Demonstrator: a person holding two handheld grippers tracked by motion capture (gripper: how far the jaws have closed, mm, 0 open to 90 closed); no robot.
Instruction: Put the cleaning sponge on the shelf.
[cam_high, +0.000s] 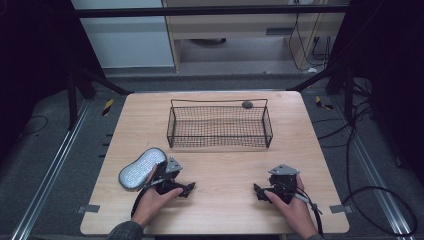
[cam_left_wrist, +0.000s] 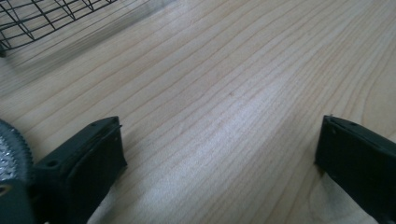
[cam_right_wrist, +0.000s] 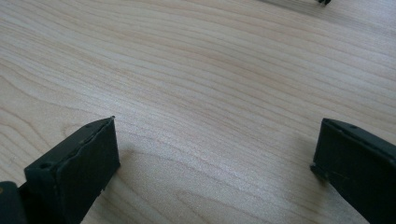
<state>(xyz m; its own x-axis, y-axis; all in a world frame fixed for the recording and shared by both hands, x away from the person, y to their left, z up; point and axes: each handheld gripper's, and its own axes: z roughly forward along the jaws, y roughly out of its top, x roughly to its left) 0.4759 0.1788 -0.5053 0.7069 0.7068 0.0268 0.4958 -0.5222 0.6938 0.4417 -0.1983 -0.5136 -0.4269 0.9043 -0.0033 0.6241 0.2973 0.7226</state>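
A black wire basket stands at the middle back of the wooden table, with a small dark grey round object at its far right rim. A grey oval pad with a speckled silver top lies at the front left. My left gripper rests on the table just right of the pad, held by a hand, jaws wide apart with bare wood between them. The pad's edge shows beside the left jaw in the left gripper view. My right gripper rests at the front right, open, nothing between its jaws.
The basket's corner shows at the top left of the left gripper view. Cables trail on the grey floor right of the table. Black frame legs stand at the back corners. Bare wood lies between the two grippers.
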